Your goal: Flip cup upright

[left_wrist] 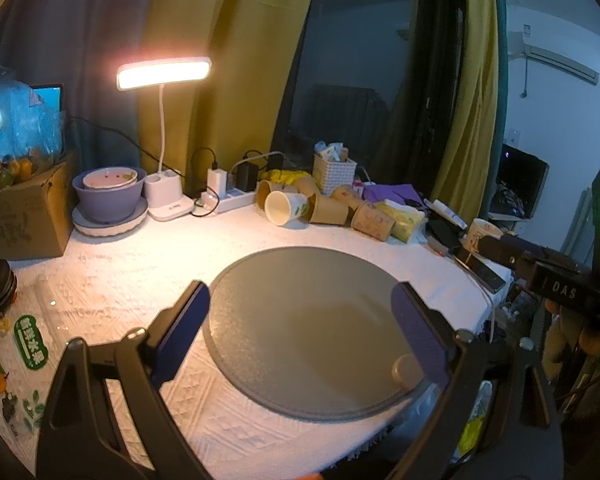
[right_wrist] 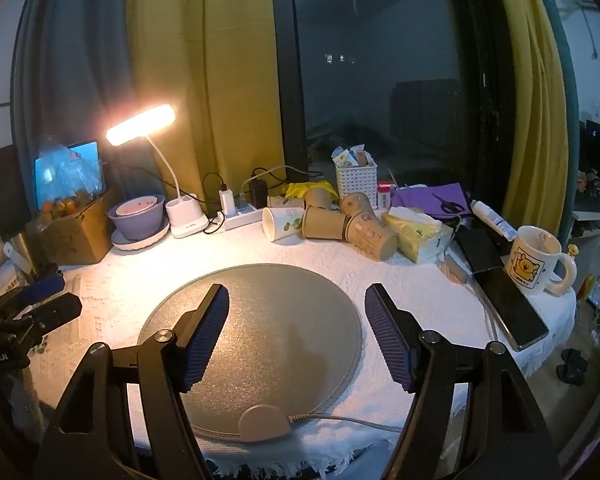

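both grippers, left (left_wrist: 300, 328) and right (right_wrist: 296, 336), gaped wide, holding nothing. white cup (right_wrist: 283, 223) lay tipped among paper cups beyond mat (right_wrist: 260, 312). likely light, crushable; grip sidewall gently.

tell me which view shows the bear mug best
The right wrist view: the bear mug stands upright at the table's right edge, its print and handle plain. In the left wrist view only its rim and upper wall show behind the right gripper's body.
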Available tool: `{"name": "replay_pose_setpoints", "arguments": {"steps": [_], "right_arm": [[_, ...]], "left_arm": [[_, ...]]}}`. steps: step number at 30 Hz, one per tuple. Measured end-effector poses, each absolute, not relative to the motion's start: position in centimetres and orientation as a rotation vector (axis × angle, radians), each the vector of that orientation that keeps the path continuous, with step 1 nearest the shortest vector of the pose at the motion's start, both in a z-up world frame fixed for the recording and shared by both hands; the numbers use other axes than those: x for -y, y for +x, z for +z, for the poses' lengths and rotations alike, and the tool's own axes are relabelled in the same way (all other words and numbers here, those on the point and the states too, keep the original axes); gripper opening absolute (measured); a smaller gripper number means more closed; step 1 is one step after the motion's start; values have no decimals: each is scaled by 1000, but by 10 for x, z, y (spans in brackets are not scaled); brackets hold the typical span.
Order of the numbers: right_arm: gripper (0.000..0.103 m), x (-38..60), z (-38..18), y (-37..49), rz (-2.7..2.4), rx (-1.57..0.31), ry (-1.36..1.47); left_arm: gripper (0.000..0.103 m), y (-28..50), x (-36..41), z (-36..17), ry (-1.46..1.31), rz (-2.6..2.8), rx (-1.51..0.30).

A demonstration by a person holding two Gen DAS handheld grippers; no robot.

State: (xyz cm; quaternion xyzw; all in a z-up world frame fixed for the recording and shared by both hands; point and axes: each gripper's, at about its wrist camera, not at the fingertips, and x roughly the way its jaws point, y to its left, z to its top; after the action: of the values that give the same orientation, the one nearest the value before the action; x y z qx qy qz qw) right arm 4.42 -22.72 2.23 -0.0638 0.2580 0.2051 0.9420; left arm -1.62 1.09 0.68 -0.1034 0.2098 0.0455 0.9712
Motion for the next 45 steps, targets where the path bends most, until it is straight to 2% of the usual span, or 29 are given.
{"name": "replay_pose_setpoints", "arguments": {"steps": [45], "right_arm": [[74,228,24,43,426,-515,-133]], "left_arm": [[93,-12,-10,4,-200,101,-439]]}}
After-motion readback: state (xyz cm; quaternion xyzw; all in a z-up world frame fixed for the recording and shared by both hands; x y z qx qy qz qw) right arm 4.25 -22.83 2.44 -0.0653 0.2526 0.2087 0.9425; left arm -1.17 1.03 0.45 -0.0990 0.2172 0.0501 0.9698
